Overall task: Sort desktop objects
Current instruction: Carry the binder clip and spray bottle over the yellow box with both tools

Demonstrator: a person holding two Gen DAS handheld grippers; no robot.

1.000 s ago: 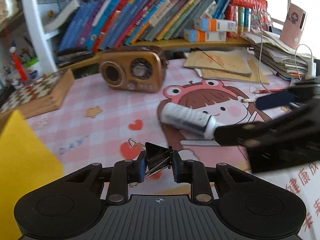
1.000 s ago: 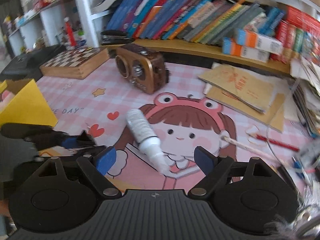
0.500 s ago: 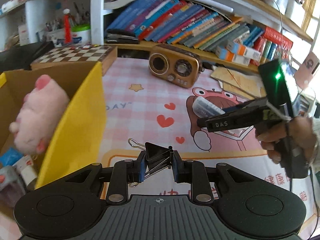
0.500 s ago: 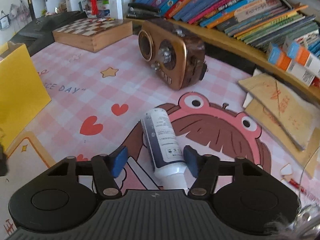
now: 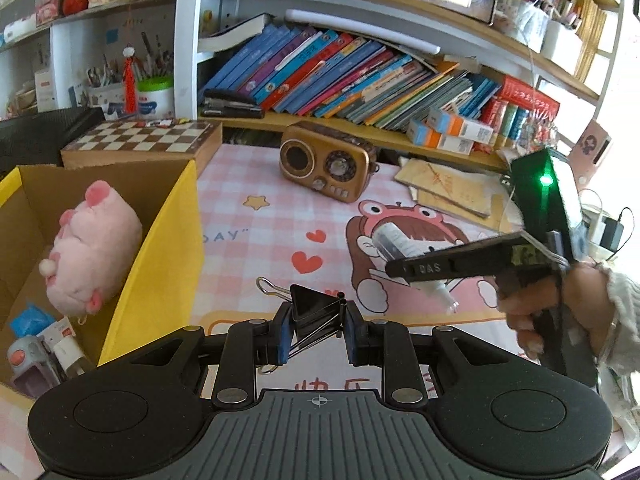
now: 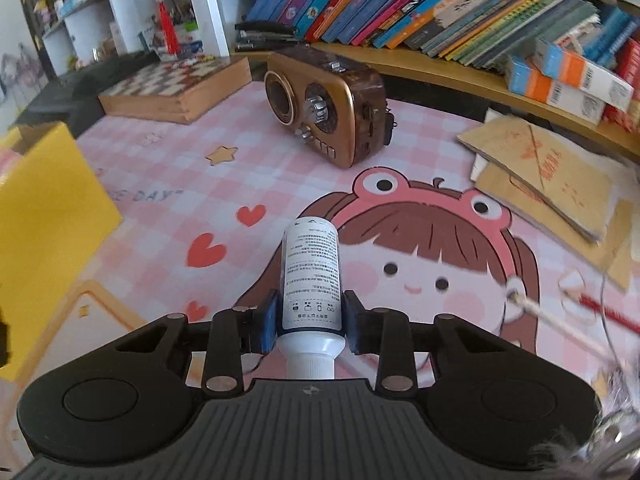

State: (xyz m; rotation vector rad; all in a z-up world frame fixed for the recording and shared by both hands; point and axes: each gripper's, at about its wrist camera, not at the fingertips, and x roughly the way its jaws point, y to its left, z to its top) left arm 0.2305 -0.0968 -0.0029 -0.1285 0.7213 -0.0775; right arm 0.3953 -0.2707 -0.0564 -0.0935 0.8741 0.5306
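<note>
Black steel binder clip [image 5: 316, 312] sits clamped between the blue pads of our left gripper [image 5: 316, 334], jaws fully drawn in on the clip's folded body, wire handle sticking out up-left of the pads. Left of this gripper stands the yellow cardboard box [image 5: 160, 264], open, with a pink plush toy [image 5: 92, 248] inside. Ahead and to the right, a hand [image 5: 560, 304] carries the right gripper over the pink desk mat [image 5: 248, 232]. We judge the clip light, rigid and springy; the flat sides give the pads a sure seat, the wire loops would not.

Right wrist view: our right gripper [image 6: 310, 326] has just been closing, and its pads now press both sides of the white bottle [image 6: 312, 272] low on the body, next to the cap. The bottle points straight ahead from the jaws, lying over the mat. Smooth plastic, probably light and a bit slippery; holding the cylinder near the cap shoulder should stop it sliding out. The brown radio [image 6: 324, 112] stands well beyond.
</note>
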